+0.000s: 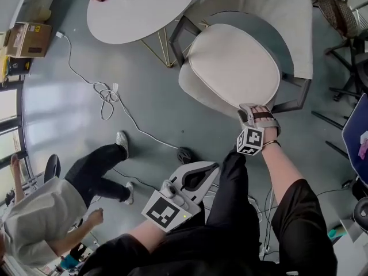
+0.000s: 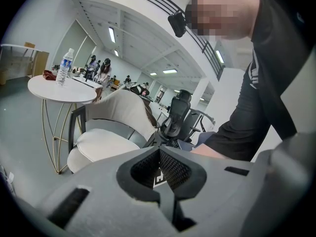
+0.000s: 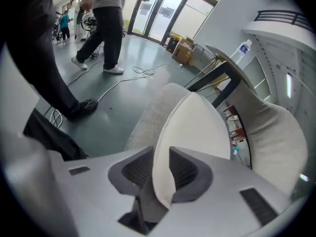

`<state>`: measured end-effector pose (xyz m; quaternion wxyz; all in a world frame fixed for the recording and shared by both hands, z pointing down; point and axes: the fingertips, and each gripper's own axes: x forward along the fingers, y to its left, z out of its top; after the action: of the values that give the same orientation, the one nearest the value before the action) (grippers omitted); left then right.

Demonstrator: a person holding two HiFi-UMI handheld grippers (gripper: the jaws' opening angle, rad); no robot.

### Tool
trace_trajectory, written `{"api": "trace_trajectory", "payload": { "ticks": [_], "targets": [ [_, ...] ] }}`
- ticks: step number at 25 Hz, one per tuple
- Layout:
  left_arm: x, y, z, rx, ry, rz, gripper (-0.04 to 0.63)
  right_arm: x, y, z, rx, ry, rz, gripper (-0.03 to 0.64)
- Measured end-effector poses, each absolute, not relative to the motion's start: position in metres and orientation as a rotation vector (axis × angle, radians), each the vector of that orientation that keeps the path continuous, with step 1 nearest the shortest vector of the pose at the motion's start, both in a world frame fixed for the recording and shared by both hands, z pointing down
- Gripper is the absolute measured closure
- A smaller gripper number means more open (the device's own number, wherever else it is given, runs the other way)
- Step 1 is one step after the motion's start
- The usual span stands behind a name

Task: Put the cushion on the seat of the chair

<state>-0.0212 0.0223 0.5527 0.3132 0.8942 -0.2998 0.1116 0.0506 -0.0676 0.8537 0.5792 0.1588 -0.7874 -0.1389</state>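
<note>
Open floor (image 1: 69,125) beside chair (image 1: 276,10), right gripper (image 1: 256,111) fingers (image 3: 133,169) pinch cushion (image 1: 233,65) edge, left gripper (image 1: 201,174) closed

Our right hand-held gripper (image 3: 160,164) has its jaws closed on the near edge of the white cushion (image 3: 195,127), a pad pressing it from each side. The cushion stretches away toward 1 o'clock over the grey seat of the chair (image 3: 148,117), whose pale backrest curves round at 3 o'clock. At 1 o'clock we see a counter (image 3: 231,63) with a bottle (image 3: 243,50) on it, and at 11 o'clock a person (image 3: 106,19) mid-stride on the floor (image 3: 98,127), near a cable (image 3: 126,80).
</note>
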Motion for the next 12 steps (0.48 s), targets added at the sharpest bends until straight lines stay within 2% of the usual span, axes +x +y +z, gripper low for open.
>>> {"api": "trace_trajectory", "payload": {
  "ticks": [1,3,12],
  "targets": [
    [-0.021,0.022,0.552,2.360,-0.795,0.293,0.580,0.053,-0.069,0.859,0.367,-1.828,-0.311,0.520],
    [-0.021,0.023,0.548,2.363,-0.802,0.290,0.580,0.062,-0.067,0.867,0.356,-1.804,-0.278,0.539],
    [-0.011,0.022,0.527,2.360,-0.837,0.283,0.580,0.074,-0.052,0.842,0.395,-1.853,-0.198,0.540]
  ]
}}
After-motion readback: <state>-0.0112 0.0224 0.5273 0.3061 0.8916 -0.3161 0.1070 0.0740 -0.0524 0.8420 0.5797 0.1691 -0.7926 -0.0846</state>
